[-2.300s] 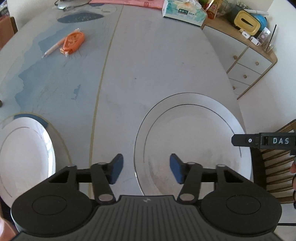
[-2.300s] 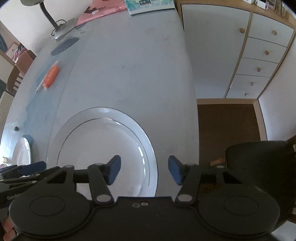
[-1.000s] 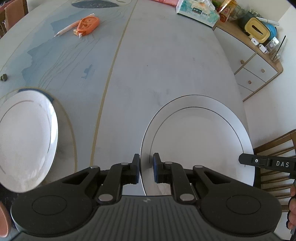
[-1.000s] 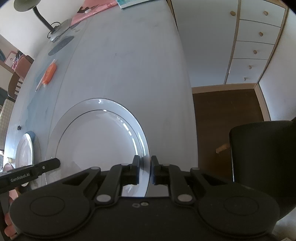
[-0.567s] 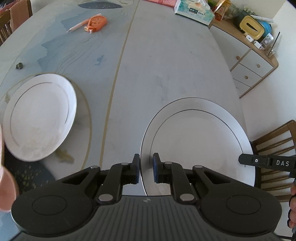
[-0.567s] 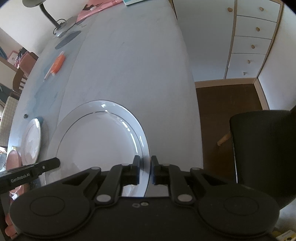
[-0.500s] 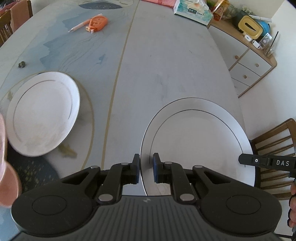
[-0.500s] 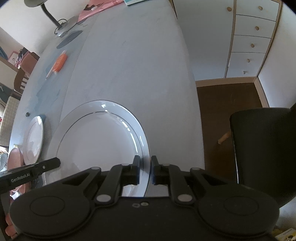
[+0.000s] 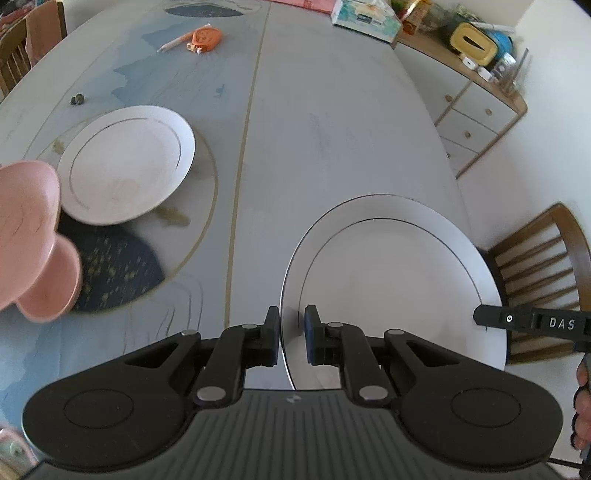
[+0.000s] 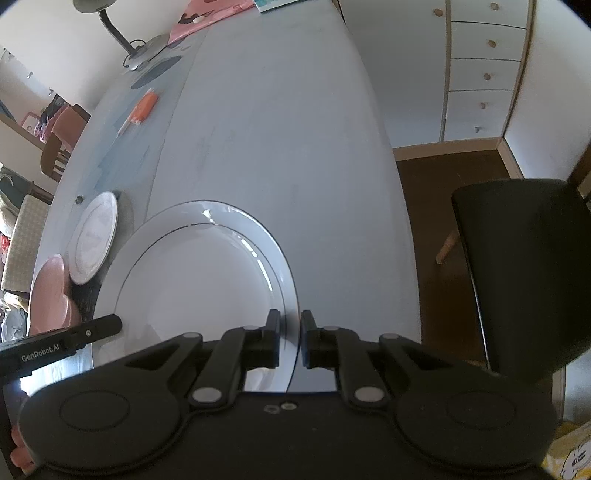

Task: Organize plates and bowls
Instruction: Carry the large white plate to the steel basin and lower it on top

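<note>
Both grippers clamp the same large white plate by opposite edges. The left gripper has its fingers drawn narrow on the plate's left rim, and the right gripper pinches the right rim in the same way. In the left wrist view the right gripper's black tip marked DAS shows at the plate's right edge; in the right wrist view the left gripper's tip shows at the plate's near left.

The plate seems lifted clear of the table, though the fisheye view makes the gap hard to judge.

To the left, farther along the table, a smaller white plate lies flat, its near edge over a dark blue speckled mat. Pink bowls sit at the near left, blurred, just beside that plate.

At the far end lie an orange tape dispenser with a pen touching it, and a tissue box. A wooden chair stands to the right of the table.
</note>
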A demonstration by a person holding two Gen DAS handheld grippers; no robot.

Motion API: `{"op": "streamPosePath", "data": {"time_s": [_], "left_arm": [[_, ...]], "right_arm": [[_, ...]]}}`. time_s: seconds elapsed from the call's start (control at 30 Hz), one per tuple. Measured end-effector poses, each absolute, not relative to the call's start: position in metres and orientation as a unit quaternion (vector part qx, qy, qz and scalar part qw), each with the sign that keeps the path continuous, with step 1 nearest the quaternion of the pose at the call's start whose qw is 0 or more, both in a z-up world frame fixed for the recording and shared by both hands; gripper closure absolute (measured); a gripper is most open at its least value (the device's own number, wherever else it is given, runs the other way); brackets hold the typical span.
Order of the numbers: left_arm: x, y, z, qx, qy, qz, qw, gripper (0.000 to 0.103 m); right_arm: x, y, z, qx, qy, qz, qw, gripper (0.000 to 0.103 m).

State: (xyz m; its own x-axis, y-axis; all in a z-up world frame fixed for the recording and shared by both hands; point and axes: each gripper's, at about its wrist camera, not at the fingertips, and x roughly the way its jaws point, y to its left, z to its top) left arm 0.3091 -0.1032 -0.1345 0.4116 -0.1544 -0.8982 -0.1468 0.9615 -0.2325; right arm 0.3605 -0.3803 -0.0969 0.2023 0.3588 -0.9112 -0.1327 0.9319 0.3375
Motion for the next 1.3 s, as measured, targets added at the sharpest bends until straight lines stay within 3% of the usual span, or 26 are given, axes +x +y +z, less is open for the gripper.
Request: {"op": "streamPosePath", "data": {"time_s": [0.57, 1.3], "left_arm": [[0.226, -0.104, -0.143, -0.113, 0.555, -0.030, 0.824, 0.091], [0.197, -0.107, -0.164, -0.096, 0.560, -0.034, 0.822, 0.091]], "right_arm": [[0.258, -0.389, -0.097, 0.107, 0.612, 0.137, 0.771, 0.092], [0.219, -0.389, -0.113, 0.099, 0.620, 0.145, 0.765, 0.092]]}}
